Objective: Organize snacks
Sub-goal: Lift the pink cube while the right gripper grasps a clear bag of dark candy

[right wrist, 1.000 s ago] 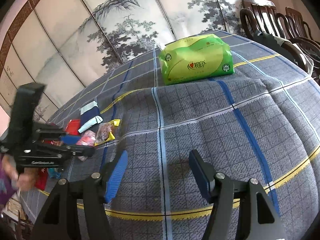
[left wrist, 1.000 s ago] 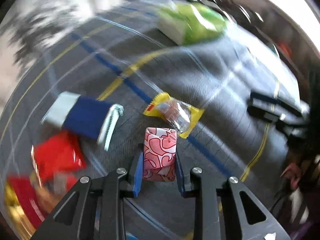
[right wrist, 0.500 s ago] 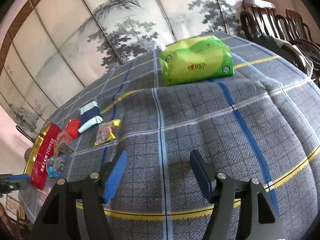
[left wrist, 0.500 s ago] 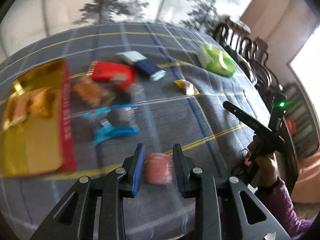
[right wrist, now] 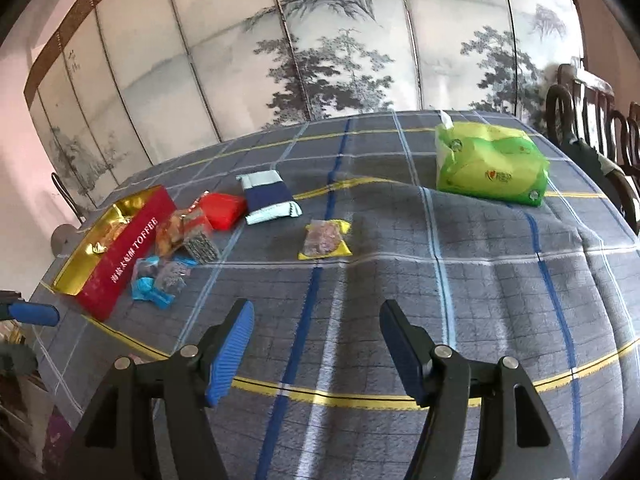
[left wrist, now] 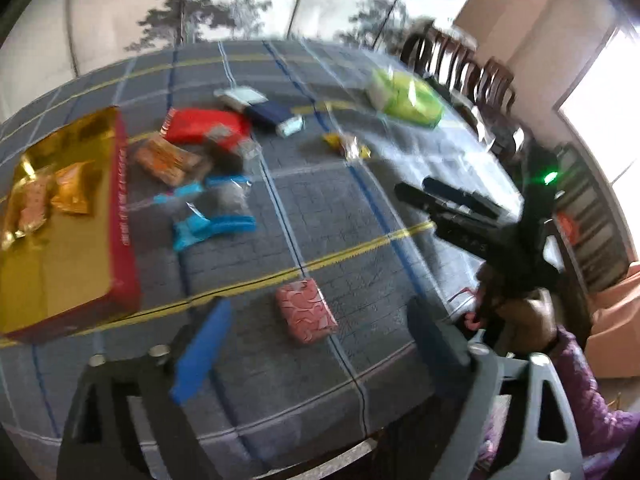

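Observation:
A pink patterned snack packet [left wrist: 306, 310] lies on the grey checked tablecloth [left wrist: 360, 360] near the front edge. It sits between the fingers of my left gripper [left wrist: 318, 308], whose jaws are opening, and neither pad touches it. A red and gold box [left wrist: 120, 220] at the left holds gold-wrapped snacks [left wrist: 72, 188]. Right of the box lie a red packet [left wrist: 200, 126], an orange packet [left wrist: 164, 158] and blue wrappers [left wrist: 212, 224]. My right gripper [right wrist: 317, 312] hangs open and empty over bare cloth, with a yellow packet [right wrist: 325, 239] and a navy and white packet [right wrist: 268, 196] beyond it.
A green tissue pack [right wrist: 490, 162] stands at the far right of the table. Dark wooden chairs [right wrist: 600, 120] line the right side and a painted screen [right wrist: 320, 60] stands behind. A purple sleeve [left wrist: 580, 380] and hand carry the right gripper at the table's edge.
My left gripper carried the pink packet from the snack pile to the table's front edge, then opened and left it on the cloth. The right gripper's view has swung left toward the box.

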Demonstrator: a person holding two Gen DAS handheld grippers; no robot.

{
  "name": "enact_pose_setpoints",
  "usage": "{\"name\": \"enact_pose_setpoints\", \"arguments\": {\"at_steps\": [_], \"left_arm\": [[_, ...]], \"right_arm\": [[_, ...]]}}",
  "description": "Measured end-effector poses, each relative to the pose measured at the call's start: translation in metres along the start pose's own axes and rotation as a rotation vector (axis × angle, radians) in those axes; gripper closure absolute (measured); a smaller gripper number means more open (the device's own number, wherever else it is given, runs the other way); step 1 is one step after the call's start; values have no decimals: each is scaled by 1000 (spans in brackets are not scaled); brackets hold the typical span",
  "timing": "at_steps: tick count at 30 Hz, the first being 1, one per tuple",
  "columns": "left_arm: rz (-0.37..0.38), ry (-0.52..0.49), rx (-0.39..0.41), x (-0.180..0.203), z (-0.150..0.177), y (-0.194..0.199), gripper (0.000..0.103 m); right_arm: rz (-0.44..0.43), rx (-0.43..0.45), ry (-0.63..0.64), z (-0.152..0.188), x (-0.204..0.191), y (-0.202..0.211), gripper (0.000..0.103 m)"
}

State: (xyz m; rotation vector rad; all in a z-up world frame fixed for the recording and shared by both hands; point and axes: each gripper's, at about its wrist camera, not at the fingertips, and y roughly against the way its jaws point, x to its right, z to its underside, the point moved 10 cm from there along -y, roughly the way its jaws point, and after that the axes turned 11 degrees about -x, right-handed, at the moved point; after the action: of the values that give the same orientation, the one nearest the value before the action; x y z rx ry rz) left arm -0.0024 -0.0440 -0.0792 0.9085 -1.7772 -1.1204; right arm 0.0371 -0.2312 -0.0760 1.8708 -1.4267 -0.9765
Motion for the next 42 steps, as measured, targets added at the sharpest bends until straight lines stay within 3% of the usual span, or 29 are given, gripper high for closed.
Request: {"name": "enact_pose_setpoints", "arguments": {"at_steps": [2,4,5,8,10,12,14,16,20,26,30,34,37,39,41,42], "left_arm": [[-13,19,-39,3,-2,-17,23],[-88,30,-112,0,1,-41,48],[-108,32,-131,-1,2,-49,52],[-107,62,-164,-5,6,-71,54],[-93,98,-137,-9,6,-72,54],[-20,142,-108,-9,4,-71,48],[17,158,-111,-11,5,-71,50],[-16,153,-120,-13,8,-70,64],[-62,136,-108,-18,10,-67,76],[-19,184,-58,-35,21,-42,78],[-3,203,-1,-48,30,-12,78],[13,229,33,-57,31,4,78],[9,224,44,-62,34,11,78],[19,230,47,-64,36,13,78],[23,227,54,-66,38,17,78],[21,227,59,-68,39,19,78]], "right_arm": [[-14,-16,-29,4,8,-2,36],[-14,-14,-40,7,14,-3,36],[-15,-13,-44,9,17,-3,36],[-32,-15,-72,12,26,-7,36],[-50,-19,-100,13,30,-9,36],[-59,-1,-104,12,31,-6,36],[-64,-6,-109,12,32,-8,36],[-69,-4,-115,12,33,-8,36],[-70,-7,-136,12,36,-9,36],[-8,-32,-110,9,32,-12,36],[-75,-54,-20,0,-13,-8,36],[-196,-113,91,-8,-81,-25,36],[-201,-183,126,-7,-112,-53,36],[-179,-206,104,-9,-119,-70,40],[-202,-216,76,-13,-125,-80,55],[-207,-225,64,-16,-128,-85,55]]}}
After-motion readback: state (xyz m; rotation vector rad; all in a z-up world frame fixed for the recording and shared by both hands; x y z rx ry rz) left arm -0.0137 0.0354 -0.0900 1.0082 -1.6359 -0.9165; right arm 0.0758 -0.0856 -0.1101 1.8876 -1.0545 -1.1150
